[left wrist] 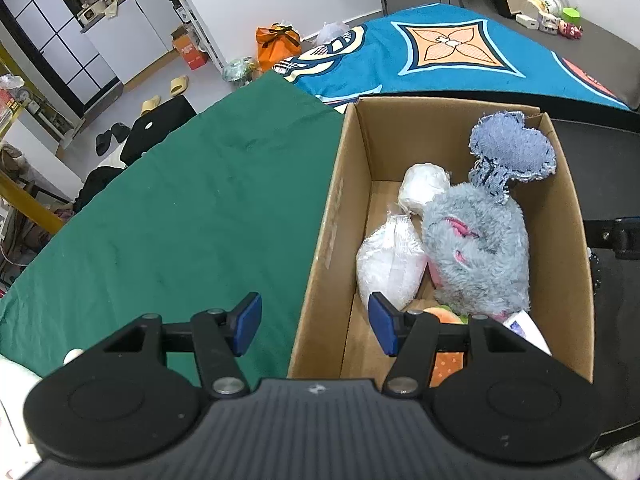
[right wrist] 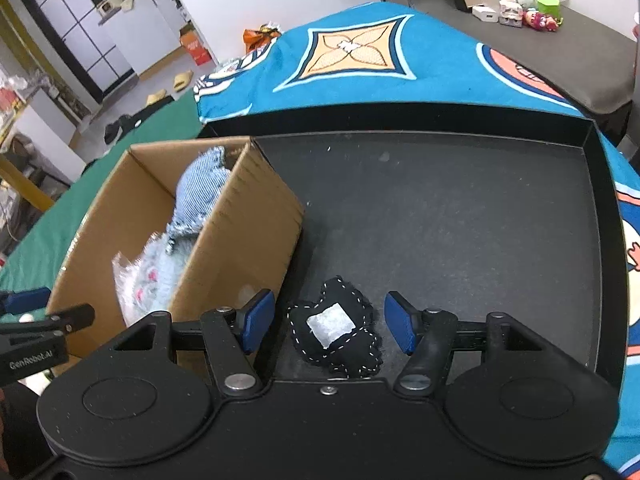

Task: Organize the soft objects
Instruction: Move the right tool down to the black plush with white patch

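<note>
A cardboard box (left wrist: 332,216) holds a grey plush toy (left wrist: 476,252), a blue denim cushion (left wrist: 512,152), two white bagged soft items (left wrist: 388,264) and an orange plush (left wrist: 448,360). My left gripper (left wrist: 314,328) is open and empty, straddling the box's near left wall. In the right wrist view the box (right wrist: 240,224) stands at the left of a black tray (right wrist: 440,208). A small black stitched cushion with a white patch (right wrist: 336,332) lies on the tray. My right gripper (right wrist: 330,326) is open, its fingers on either side of the black cushion.
A green cloth (left wrist: 180,200) covers the table left of the box. A blue patterned cloth (right wrist: 360,64) lies behind the tray. Small toys and containers (right wrist: 520,4) sit at the far right. The left gripper's body (right wrist: 36,340) shows at the left edge.
</note>
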Demonstrator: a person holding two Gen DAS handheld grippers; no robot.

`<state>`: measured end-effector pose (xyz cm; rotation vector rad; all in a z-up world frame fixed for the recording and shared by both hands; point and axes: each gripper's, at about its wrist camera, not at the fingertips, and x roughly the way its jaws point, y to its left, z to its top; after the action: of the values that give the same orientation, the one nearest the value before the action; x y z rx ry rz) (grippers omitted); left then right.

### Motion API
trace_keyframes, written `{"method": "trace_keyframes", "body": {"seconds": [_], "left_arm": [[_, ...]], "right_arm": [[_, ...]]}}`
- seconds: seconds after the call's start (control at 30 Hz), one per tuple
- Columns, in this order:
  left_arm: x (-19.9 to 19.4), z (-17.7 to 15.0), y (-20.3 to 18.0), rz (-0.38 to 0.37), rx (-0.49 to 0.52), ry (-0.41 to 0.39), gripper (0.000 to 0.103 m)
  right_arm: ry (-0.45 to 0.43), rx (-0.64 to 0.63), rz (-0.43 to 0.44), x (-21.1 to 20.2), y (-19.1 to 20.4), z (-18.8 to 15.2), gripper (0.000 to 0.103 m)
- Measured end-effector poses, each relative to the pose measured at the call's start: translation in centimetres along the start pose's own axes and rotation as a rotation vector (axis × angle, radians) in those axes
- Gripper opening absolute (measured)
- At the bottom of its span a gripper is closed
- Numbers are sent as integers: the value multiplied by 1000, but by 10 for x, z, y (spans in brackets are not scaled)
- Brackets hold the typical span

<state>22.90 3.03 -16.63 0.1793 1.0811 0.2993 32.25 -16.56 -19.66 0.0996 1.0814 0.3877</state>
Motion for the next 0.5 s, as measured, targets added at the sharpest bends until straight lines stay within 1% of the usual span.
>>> {"method": "trace_keyframes", "body": {"seconds": [0.4, 0.5], "left_arm": [[9, 2, 3, 4, -6, 18, 58], [10, 1, 3, -1, -8, 18, 58]], "right_arm": [[60, -55, -25, 21, 3, -7, 61], [57, -86, -46, 24, 5, -9, 57]]}}
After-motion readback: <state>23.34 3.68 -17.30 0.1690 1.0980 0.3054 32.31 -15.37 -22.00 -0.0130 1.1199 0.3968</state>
